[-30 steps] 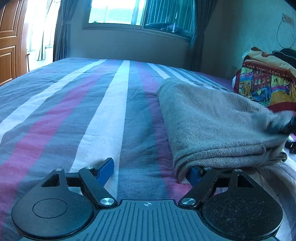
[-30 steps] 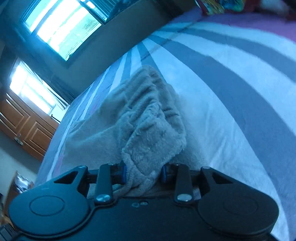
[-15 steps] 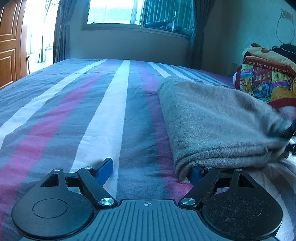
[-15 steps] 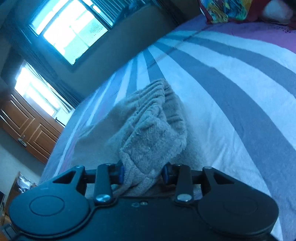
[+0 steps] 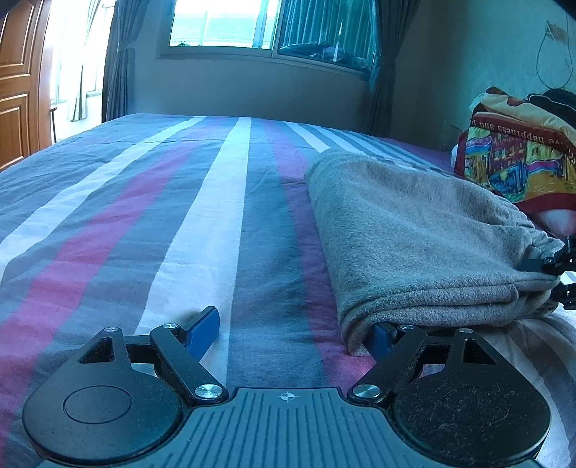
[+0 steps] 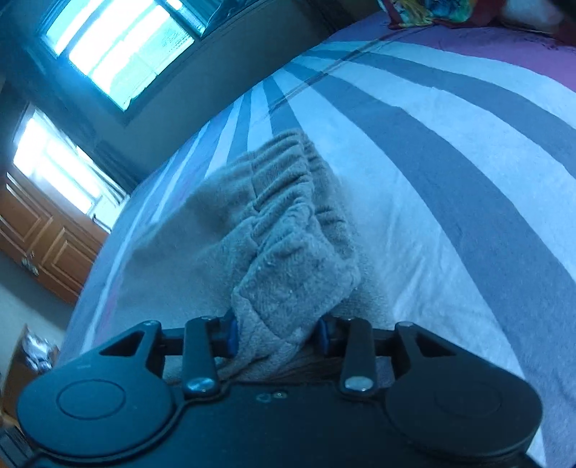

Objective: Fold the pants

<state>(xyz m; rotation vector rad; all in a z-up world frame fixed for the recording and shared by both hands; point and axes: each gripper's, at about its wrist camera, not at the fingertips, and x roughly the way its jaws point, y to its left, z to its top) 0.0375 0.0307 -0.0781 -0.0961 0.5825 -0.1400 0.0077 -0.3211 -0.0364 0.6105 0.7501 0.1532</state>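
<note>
The grey fleece pants (image 5: 410, 230) lie folded in layers on the striped bed (image 5: 201, 216). My left gripper (image 5: 291, 334) is open and low on the bedspread at the near fold; its right finger is tucked under the pants' near corner and its left finger (image 5: 203, 324) lies bare on the sheet. My right gripper (image 6: 277, 333) is shut on the gathered waistband end of the pants (image 6: 288, 252), and its dark frame (image 5: 554, 266) shows at the right edge of the left wrist view.
A colourful folded blanket (image 5: 518, 158) and pillows sit at the bed's right side, close behind the pants. A window and curtains (image 5: 266, 28) are beyond the far edge. A wooden wardrobe (image 5: 18, 82) stands left. The striped sheet stretches left of the pants.
The right gripper has drawn the waistband end lower and flatter onto the folded pile. The left gripper has barely moved.
</note>
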